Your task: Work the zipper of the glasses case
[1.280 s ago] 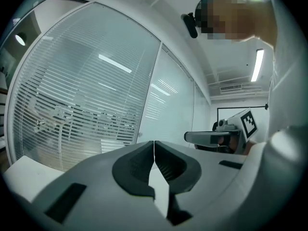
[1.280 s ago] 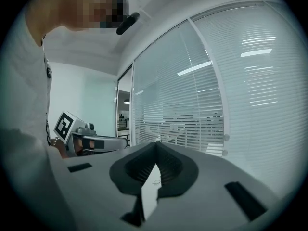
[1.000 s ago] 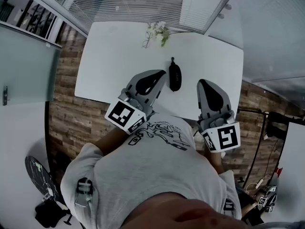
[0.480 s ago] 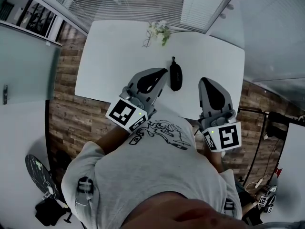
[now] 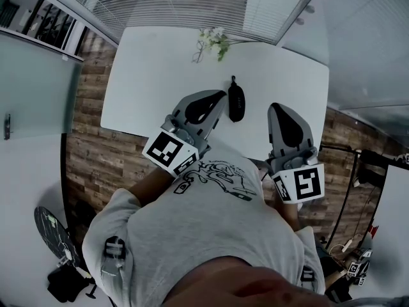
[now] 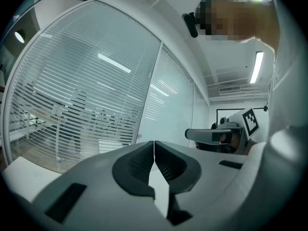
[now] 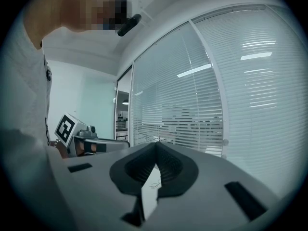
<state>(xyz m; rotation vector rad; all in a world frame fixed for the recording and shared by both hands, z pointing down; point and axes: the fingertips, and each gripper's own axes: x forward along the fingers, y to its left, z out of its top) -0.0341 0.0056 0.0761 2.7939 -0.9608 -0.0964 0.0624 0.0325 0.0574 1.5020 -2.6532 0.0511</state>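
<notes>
Lying between left hand-held gripper (image 5: 219,100), right hand-held gripper (image 5: 273,109), both closed, empty: glasses case (image 5: 236,102).

A: table (image 5: 153,75) is showing smooth, matt white; floor (image 5: 102,158) is reading as rough-grained wood plank.
B: Noted. The glasses case (image 5: 236,102) is looking matt black; left gripper (image 6: 154,148) shell is appearing matt grey plastic, pads (image 6: 137,165) ribbed.

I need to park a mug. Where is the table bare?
Bare: the table's left half, left of the flower sprig and left gripper, and the far right corner. Crowded: the near edge, where the glasses case lies between left and right gripper.
</notes>
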